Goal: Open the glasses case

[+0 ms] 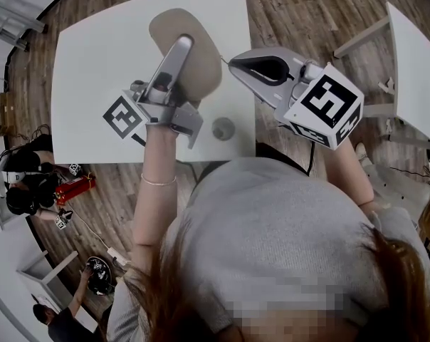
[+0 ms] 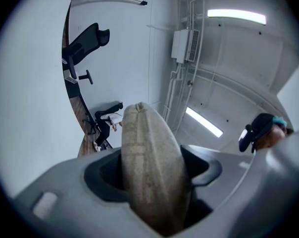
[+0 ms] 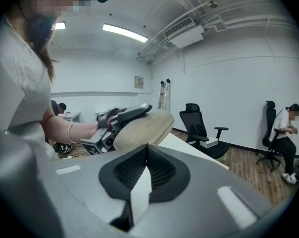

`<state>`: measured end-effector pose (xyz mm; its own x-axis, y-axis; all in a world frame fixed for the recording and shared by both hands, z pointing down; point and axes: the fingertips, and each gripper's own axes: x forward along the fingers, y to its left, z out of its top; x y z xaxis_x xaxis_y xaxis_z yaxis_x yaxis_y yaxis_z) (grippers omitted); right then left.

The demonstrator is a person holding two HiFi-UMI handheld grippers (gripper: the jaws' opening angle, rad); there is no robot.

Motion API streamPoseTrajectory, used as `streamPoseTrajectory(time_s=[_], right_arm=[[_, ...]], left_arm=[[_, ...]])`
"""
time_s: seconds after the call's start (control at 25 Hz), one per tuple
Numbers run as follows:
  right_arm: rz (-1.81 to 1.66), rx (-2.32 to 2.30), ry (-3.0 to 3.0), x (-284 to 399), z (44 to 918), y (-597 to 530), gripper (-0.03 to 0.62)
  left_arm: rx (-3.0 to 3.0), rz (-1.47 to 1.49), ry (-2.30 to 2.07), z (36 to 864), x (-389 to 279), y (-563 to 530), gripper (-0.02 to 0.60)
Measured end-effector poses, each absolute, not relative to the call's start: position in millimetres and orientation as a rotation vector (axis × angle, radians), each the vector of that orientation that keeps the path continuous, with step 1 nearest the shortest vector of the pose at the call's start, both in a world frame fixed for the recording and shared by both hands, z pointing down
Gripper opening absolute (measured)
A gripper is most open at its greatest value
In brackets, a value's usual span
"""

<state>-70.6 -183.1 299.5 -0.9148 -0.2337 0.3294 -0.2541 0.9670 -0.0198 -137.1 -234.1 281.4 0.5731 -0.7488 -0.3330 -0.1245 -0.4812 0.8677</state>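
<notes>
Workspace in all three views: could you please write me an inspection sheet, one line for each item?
Surface: white table on a wooden floor.
Job's things: beige case, looks closed, clamped in the left gripper; whether it touches the table cannot be told.
Clutter: one small round grey object on the table, near its front edge.
Grippers: left gripper shut on the case; right gripper shut and empty, its tip beside the case.
Cables: black cable below the right gripper; thin wires on the floor at left.
Surroundings: second table, chair, seated person, dark gear on the floor.
</notes>
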Motion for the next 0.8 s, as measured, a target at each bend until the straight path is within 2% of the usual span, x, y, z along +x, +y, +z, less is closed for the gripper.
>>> streamPoseTrajectory(time_s=[0.8], right_arm=[[0.092,0.325,-2.785,-69.2,301.6,-173.3,0.003]], left_arm=[[1.929,-0.939,-0.707,279.2,-140.4,-239.9,0.325]])
